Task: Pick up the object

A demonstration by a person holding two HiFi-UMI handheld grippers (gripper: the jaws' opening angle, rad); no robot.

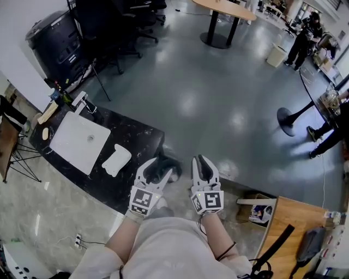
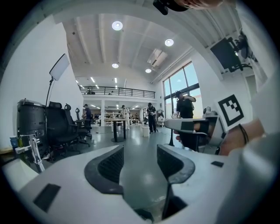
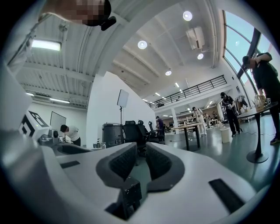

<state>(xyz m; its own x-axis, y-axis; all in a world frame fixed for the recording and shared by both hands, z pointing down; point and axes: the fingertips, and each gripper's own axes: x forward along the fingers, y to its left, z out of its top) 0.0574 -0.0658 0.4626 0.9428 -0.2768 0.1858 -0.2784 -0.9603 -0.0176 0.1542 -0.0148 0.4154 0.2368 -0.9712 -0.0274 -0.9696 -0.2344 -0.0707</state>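
A white, flat, irregular object [image 1: 116, 159] lies on the black marble counter [image 1: 136, 136], to the right of a white sink basin [image 1: 76, 140]. My left gripper [image 1: 160, 168] is held up in front of my chest, right of the object and apart from it. In the left gripper view, the left gripper [image 2: 140, 153] is open, with only the floor visible between its dark pads [image 2: 109, 164]. My right gripper [image 1: 200, 159] is beside it. In the right gripper view, the right gripper [image 3: 139, 151] has its jaws almost together and holds nothing.
A dark rounded thing [image 1: 173, 163] sits at the counter's corner under the left gripper. A black bin [image 1: 54, 41] and office chairs [image 1: 117, 27] stand at the back left. Further off are a round table [image 1: 223, 11], a person [image 1: 302, 35] and a wooden desk [image 1: 294, 218].
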